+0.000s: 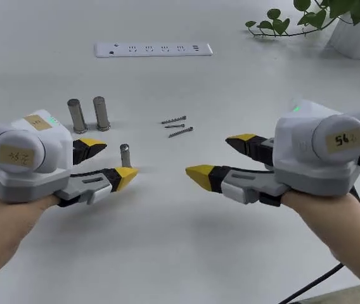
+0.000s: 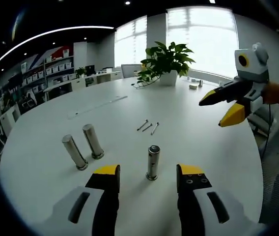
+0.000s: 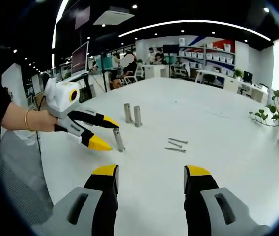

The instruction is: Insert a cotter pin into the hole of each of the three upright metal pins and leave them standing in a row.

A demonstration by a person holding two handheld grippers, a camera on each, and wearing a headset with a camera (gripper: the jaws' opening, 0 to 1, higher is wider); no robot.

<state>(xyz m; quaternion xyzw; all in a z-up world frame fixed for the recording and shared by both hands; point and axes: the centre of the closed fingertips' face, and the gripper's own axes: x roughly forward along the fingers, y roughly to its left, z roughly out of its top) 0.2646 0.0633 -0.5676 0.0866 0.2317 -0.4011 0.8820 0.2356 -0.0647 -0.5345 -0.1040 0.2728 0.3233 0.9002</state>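
Note:
Three upright metal pins stand on the white table: two [image 1: 77, 116] [image 1: 101, 113] side by side at the back left, and a shorter-looking one [image 1: 125, 155] nearer. My left gripper [image 1: 111, 160] is open, its yellow-tipped jaws on either side of that near pin [image 2: 153, 162] without touching it. Three cotter pins [image 1: 177, 126] lie loose in a small stack at mid-table, also seen as cotter pins [image 3: 175, 144] in the right gripper view. My right gripper [image 1: 221, 158] is open and holds nothing, hovering right of centre, apart from the cotter pins.
A white power strip [image 1: 153, 49] lies at the back of the table. A potted plant [image 1: 332, 16] in a white pot stands at the back right. A dark cable [image 1: 313, 284] runs off the front right edge.

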